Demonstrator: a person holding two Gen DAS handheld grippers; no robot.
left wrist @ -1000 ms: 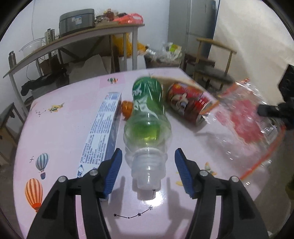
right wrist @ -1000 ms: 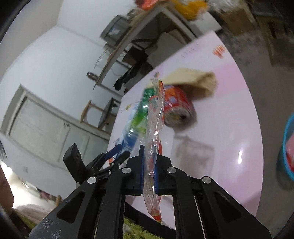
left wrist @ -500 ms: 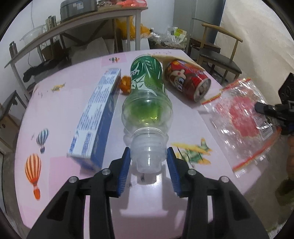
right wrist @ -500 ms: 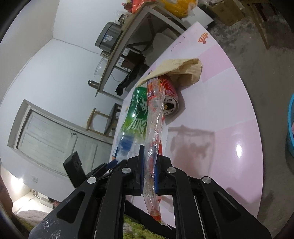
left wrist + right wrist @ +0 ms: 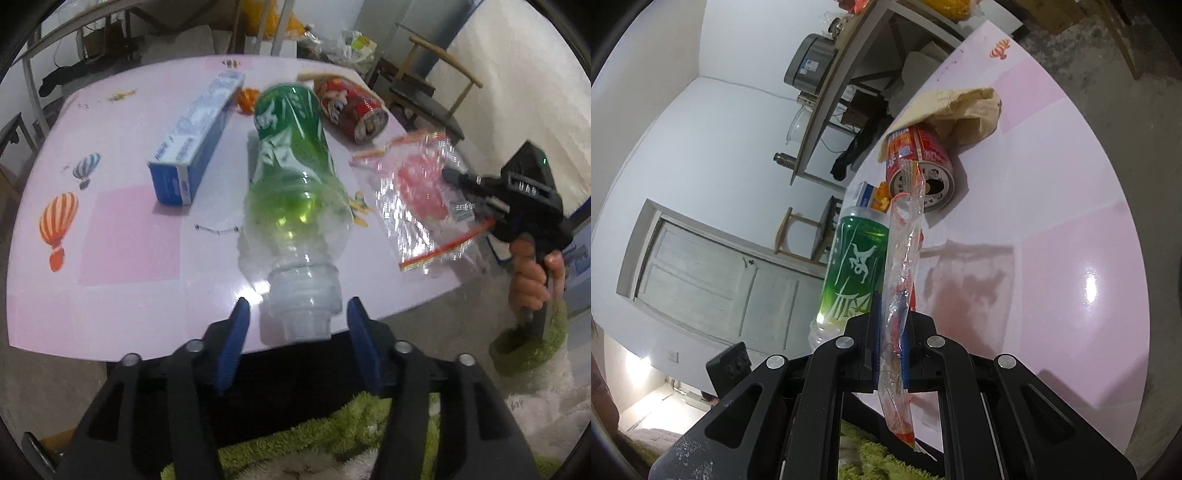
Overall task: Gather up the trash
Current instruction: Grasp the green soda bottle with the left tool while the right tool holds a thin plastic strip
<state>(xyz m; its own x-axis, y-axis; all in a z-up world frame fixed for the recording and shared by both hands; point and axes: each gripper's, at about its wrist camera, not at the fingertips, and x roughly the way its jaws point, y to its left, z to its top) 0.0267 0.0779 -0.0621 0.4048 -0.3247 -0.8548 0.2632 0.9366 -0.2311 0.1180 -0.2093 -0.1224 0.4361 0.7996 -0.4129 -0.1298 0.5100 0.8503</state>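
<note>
Pink table (image 5: 129, 236) carries a red can (image 5: 351, 110) near its far edge. Left gripper (image 5: 295, 332) clamps the green bottle (image 5: 291, 155) neck; right gripper (image 5: 890, 354) pinches a clear plastic bag (image 5: 901, 266).

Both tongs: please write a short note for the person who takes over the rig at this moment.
Left tongs bracket the neck of the green bottle; whether they grip it is unclear.
Right tongs are shut on the clear plastic bag, held above the pink table.
On the table: red can, blue box, brown paper bag, orange scrap.
No bin is in view; everything remains to collect.
</note>
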